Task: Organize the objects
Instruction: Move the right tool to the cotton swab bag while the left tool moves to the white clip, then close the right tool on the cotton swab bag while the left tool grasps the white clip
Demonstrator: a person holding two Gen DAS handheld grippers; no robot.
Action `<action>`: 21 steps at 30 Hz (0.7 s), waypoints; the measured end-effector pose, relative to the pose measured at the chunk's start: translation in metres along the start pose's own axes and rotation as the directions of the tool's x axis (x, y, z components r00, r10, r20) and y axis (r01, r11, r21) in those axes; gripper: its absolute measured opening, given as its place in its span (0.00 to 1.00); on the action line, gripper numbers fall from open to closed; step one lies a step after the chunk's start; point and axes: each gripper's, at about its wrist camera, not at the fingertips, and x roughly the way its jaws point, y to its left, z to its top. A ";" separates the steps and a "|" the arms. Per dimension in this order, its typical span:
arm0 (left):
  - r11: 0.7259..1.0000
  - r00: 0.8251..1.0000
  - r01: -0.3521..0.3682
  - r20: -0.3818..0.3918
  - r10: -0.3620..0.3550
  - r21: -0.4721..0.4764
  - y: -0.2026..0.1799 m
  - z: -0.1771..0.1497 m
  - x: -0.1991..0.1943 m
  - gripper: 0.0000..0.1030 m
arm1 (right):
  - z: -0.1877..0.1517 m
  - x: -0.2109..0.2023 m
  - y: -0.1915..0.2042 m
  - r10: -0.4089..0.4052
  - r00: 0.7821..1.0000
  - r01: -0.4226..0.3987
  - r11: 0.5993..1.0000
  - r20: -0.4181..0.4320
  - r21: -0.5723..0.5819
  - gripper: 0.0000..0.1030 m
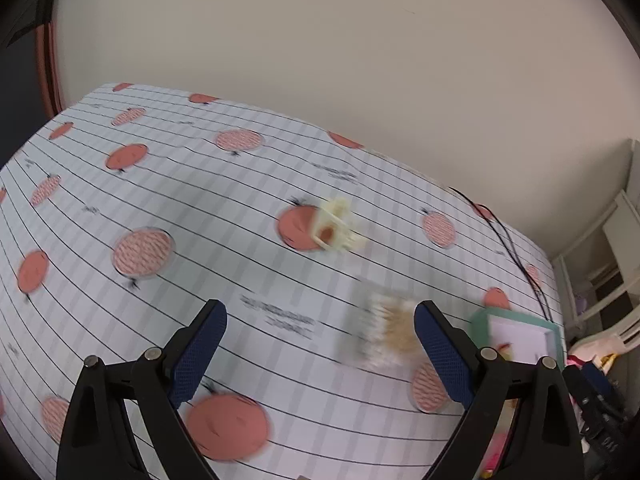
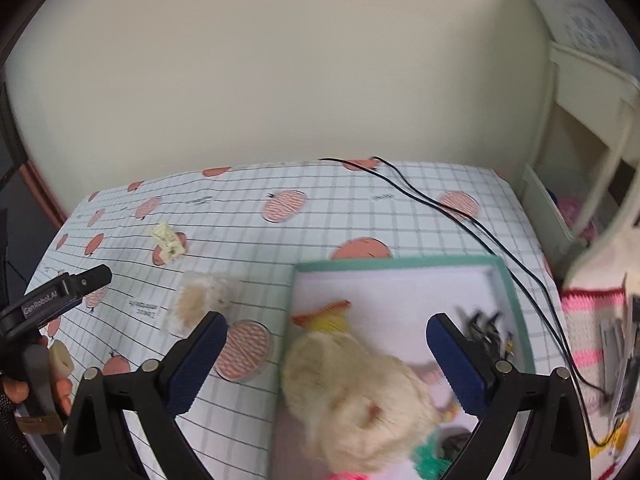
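Left wrist view: the left gripper (image 1: 320, 354) hangs above the cloth (image 1: 200, 208) with its jaws spread wide and nothing between them. Ahead lies a cream hair clip (image 1: 338, 227), apart from everything else. Nearer, just beside the right-hand finger, sits a fluffy pad (image 1: 388, 334), blurred, white with a tan middle. The green-rimmed box (image 1: 550, 326) shows at the right edge.

The clip looks like hard, light plastic with teeth; it would likely skate on the cloth, so a pinch across its body, not the teeth, seems safest. The pad looks soft and nearly weightless; it should squash, so the jaws would have to close well in on its middle.

Right wrist view: the right gripper (image 2: 326, 354) is also wide open and holds nothing. It hovers over the box (image 2: 516, 300), where a fluffy cream pompom (image 2: 356, 396) lies with a yellow bit (image 2: 330, 320), dark clips (image 2: 482, 328) and other small items too blurred to name. The pad (image 2: 200, 304) and clip (image 2: 168, 242) lie on the cloth left of the box, not yet put away. The left gripper (image 2: 86, 280) reaches in from the left edge. A black cable (image 2: 460, 212) trails past the box.
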 end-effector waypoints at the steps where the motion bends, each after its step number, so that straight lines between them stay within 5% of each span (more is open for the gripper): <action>1: 1.000 1.000 -0.006 0.002 0.006 0.001 0.005 0.003 0.001 0.92 | 0.004 0.002 0.007 0.002 1.000 -0.002 1.000 0.001 -0.009 0.99; 12: 1.000 0.999 -0.017 -0.039 0.017 0.012 0.034 0.028 0.040 0.92 | 0.021 0.061 0.104 0.077 0.992 -0.089 0.989 -0.103 -0.118 0.99; 21: 0.999 0.997 0.023 -0.070 -0.021 0.033 0.018 0.043 0.076 0.92 | 0.005 0.122 0.133 0.056 0.976 -0.090 0.984 -0.209 -0.156 0.99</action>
